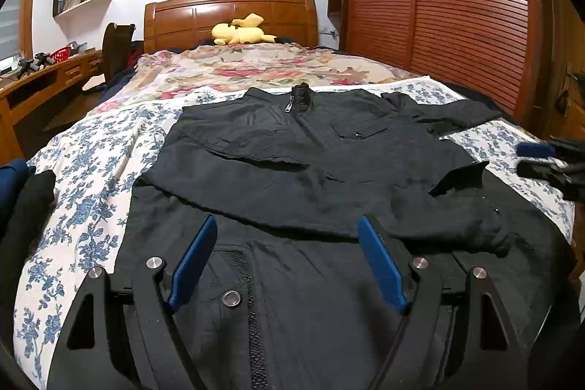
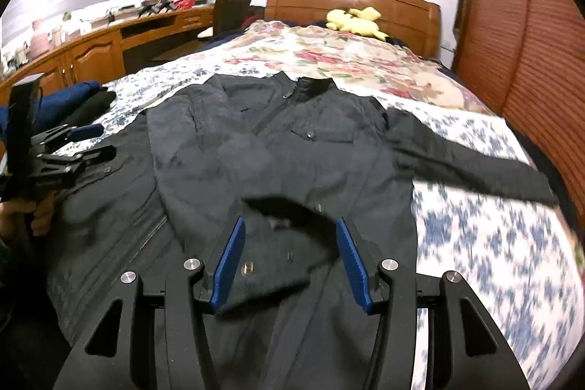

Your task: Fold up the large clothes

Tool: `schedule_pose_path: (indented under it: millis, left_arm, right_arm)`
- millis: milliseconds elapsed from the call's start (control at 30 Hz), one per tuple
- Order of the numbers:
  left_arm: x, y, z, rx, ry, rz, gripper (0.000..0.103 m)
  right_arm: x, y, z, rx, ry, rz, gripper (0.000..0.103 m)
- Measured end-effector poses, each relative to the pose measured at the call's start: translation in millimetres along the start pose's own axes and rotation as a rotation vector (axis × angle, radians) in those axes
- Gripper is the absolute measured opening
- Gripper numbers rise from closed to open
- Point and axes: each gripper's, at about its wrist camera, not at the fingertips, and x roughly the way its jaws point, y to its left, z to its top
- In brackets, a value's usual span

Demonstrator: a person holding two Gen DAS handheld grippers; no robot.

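Jacket: in the left wrist view we find it spread front-up on the blue-floral sheet of the bed, collar far, hem near. One sleeve is folded across the chest; its cuff lies at the right. The left gripper hovers over the hem, jaws wide apart, holding nothing. The cloth is dark, matte and creased, with a zipper and a buttoned pocket.

In the right wrist view the right gripper stands half open above the folded cuff, pads clear of it. The other sleeve lies out to the right. We judge the garment soft, limp and moderately heavy; grip at seams, cuffs or hem corners.
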Motion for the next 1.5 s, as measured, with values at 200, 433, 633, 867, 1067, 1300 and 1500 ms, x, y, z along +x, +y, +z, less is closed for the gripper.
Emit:
schedule_pose_path:
  millis: [200,433,633,867,1067,1300,1500]
  left_arm:
    - [-4,0,3,-0.013,-0.015,-0.015,0.08]
    - [-9,-7,6,-0.013,-0.015,-0.064,0.08]
    - [-11,-16,7,-0.005,-0.026,-0.078,0.08]
    - [-7,-28,7,0.014,-0.022,-0.086,0.08]
    - [-3,-37,9,0.025,-0.024,-0.085,0.08]
    - [2,-39,10,-0.01,0.0,-0.108,0.08]
    - [1,-41,8,-0.021,-0.005,-0.122,0.08]
  right_arm:
    - [41,2,21,-0.059,0.074,-0.008,0.054]
    - [84,0,25,-0.098,0.226,-0.034,0.038]
    - [89,9,22,-0.133,0.239,-0.076,0.008]
    - [80,23,0,-0.141,0.251,-0.035,0.008]
    - [71,12,2,-0.086,0.233,-0.005,0.009]
    - [44,12,15,-0.052,0.136,0.033,0.017]
    - [39,9,35,0.004,0.028,0.021,0.017]
